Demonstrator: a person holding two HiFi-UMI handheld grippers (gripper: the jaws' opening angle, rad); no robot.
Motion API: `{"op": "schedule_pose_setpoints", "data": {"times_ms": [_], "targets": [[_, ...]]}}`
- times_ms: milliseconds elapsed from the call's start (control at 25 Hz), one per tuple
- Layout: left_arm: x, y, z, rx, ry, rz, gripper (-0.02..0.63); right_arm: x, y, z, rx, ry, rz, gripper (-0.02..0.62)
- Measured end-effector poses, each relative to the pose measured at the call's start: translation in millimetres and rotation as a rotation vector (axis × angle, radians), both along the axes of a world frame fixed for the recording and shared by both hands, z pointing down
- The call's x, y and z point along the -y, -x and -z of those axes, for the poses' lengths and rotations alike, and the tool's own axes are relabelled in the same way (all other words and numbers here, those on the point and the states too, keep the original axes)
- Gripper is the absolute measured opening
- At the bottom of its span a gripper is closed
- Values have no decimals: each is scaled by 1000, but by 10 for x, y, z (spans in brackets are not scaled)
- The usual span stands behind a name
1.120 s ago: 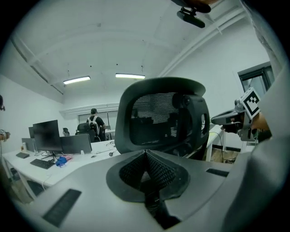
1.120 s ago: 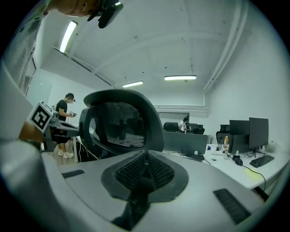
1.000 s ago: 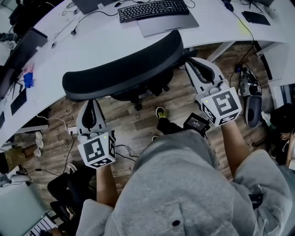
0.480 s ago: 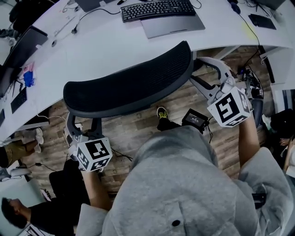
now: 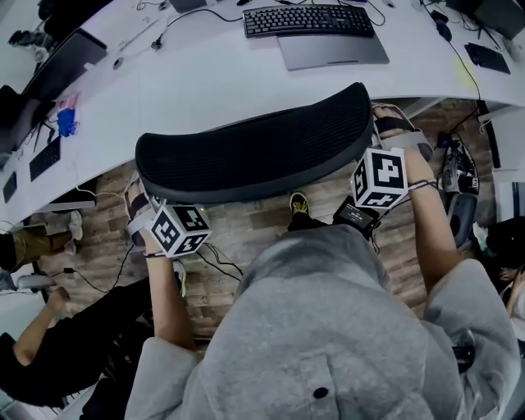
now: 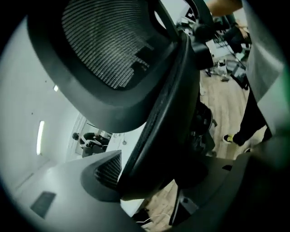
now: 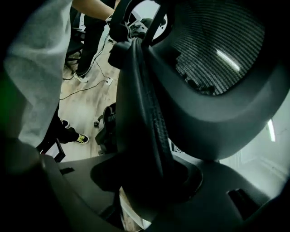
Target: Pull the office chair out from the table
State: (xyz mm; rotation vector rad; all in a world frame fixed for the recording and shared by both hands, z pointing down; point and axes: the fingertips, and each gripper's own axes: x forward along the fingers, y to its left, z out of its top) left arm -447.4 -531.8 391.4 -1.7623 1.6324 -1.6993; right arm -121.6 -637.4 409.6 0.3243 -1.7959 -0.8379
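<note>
The black mesh office chair (image 5: pixel 254 148) stands tucked at the white desk (image 5: pixel 205 74), its curved backrest top facing me. My left gripper (image 5: pixel 138 207) is at the backrest's left end and my right gripper (image 5: pixel 395 131) at its right end. Both sets of jaws have just been opening and now stand wide. In the left gripper view the backrest's rim (image 6: pixel 158 113) runs down between the jaws of the left gripper (image 6: pixel 149 181). The right gripper view shows the opposite rim (image 7: pixel 145 108) between the jaws of the right gripper (image 7: pixel 149 181). I see no pad pressing on it.
A keyboard (image 5: pixel 308 18) and a closed laptop (image 5: pixel 332 49) lie on the desk behind the chair. Cables, a black box (image 5: pixel 357 217) and shoes (image 5: pixel 455 164) lie on the wooden floor. Another person (image 5: pixel 49 344) is at the lower left.
Both grippers have rolled and dropped in onto the two ends of the backrest. Their jaws went from shut to wide open, and each now straddles the chair's rim.
</note>
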Motion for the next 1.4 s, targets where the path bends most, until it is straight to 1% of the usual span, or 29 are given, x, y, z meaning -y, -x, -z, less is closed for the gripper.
{"op": "schedule_pose_setpoints", "data": {"times_ms": [120,160,200,240,360,440,520,640,680,880,1040,1400], "targets": [[39,56,-75,133,45,-23,323,57,41,3,30,-40,-22,211],[55,79,-97,171,62,-27,310,61,43,13,36,-49,-26,198],[73,105,-111,209,81,-32,276,60,49,21,39,-56,-26,198],[85,125,-112,243,106,-38,263,54,57,24,39,-57,-24,198],[52,129,-117,307,201,-73,209,15,46,10,14,-45,-8,171],[24,99,-134,330,231,-103,175,-4,9,-3,2,-44,-1,155],[-2,88,-146,326,232,-109,172,-23,-7,-13,-3,-48,2,151],[-47,78,-131,281,216,-84,169,-53,-14,-22,-12,-49,10,140],[-62,71,-131,277,213,-82,169,-67,-22,-28,-13,-49,12,138],[-113,8,-130,277,204,-96,169,-120,-80,-32,-20,-51,9,132],[-230,-65,-134,282,197,-91,170,-217,-150,-27,-18,-52,5,132],[-561,-181,-128,282,186,-114,170,-584,-272,-11,-8,-61,-13,132]]}}
